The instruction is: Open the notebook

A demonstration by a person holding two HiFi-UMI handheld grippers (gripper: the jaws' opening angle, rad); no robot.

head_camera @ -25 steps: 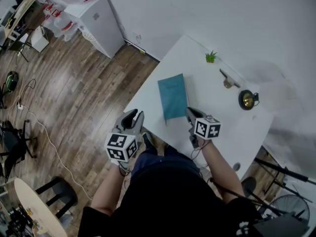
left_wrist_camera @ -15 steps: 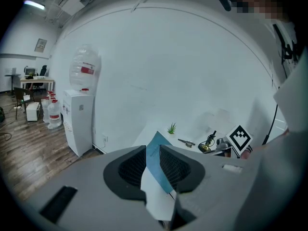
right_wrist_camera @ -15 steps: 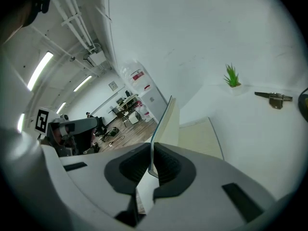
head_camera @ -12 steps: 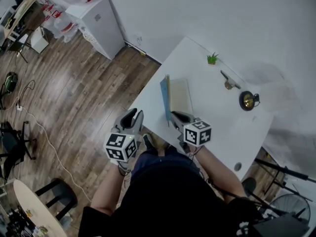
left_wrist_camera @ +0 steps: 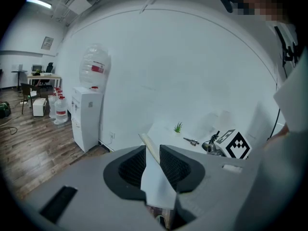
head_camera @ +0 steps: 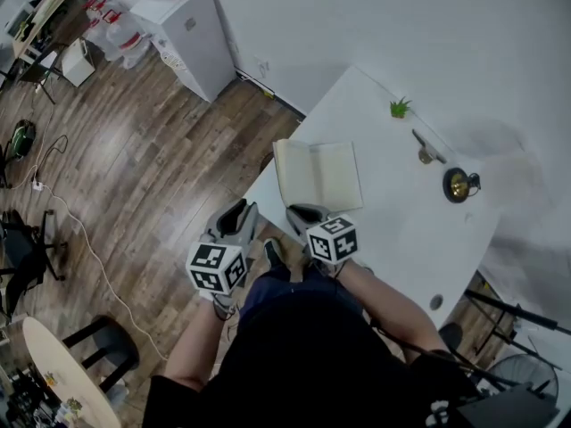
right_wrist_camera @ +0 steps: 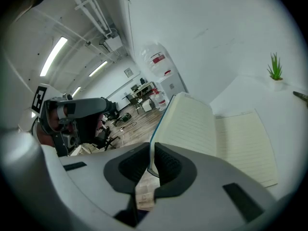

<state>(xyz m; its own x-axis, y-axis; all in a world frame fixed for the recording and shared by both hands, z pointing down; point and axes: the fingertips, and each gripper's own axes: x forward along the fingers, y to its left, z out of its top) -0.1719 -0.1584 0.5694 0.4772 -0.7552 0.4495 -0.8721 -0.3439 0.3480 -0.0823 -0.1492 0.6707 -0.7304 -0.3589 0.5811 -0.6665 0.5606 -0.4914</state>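
The notebook lies open on the white table, cream lined pages up, its left half at the table's near-left edge. In the right gripper view the left leaf stands tilted up, its teal cover edge running down between the jaws. My right gripper is shut on that cover edge at the near side of the notebook; its jaws have just been opening a little, with the cover still between the pads. My left gripper hovers off the table's edge over the floor, open and holding nothing, and the table shows through its gap.
Beyond the notebook stand a small green plant, a metal tool and a round brass object. A white water dispenser stands against the wall over the wood floor. The table's edge runs just in front of both grippers.
The closed teal notebook has been swung open: my right gripper carried the cover leftward, and cream pages now face up. The left gripper barely shifted.
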